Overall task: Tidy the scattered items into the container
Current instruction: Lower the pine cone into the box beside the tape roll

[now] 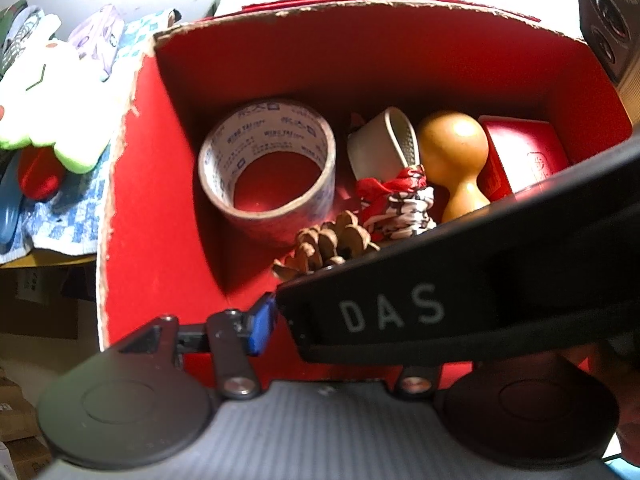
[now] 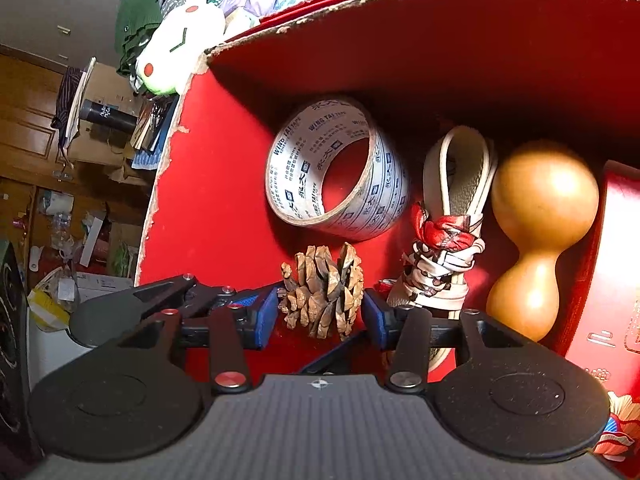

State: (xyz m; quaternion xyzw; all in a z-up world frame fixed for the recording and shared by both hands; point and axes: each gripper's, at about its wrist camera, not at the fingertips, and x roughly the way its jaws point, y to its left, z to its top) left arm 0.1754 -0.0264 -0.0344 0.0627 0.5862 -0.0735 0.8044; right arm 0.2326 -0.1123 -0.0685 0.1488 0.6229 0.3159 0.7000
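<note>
- R gripper: jaws grasping the pine cone, one blue pad on each flank, inside the red box near its front-left part.
- Step in hand, as I read it: set the cone down & let go. Best to lower until it bears on the box floor, then part the jaws evenly so no scale snags a pad & drags the cone out.
- Withdraw straight back along the jaws; a sideways move risks knocking the strap bundle just to the right.
- L gripper: one blue pad shows, the other is hidden behind the R gripper's black body, so can't tell if its jaws are released or clenched. It hangs over the box's near wall; keep it clear of the R one's exit path.
- Cone's look: brown, dry, woody scales flared open, stubby shape; prob. light & brittle, so gentle squeeze only.
- Beyond it: tape roll on its side, toward the back-left.
- Right of that: pale strap loop tied w/ red-white cloth, then a wooden gourd-shaped piece, then a small red case at the right wall.
- Box rim is frayed; inside all red.
- Far, outside the box: white-green plush on a blue checked cloth, not yet in.
</note>
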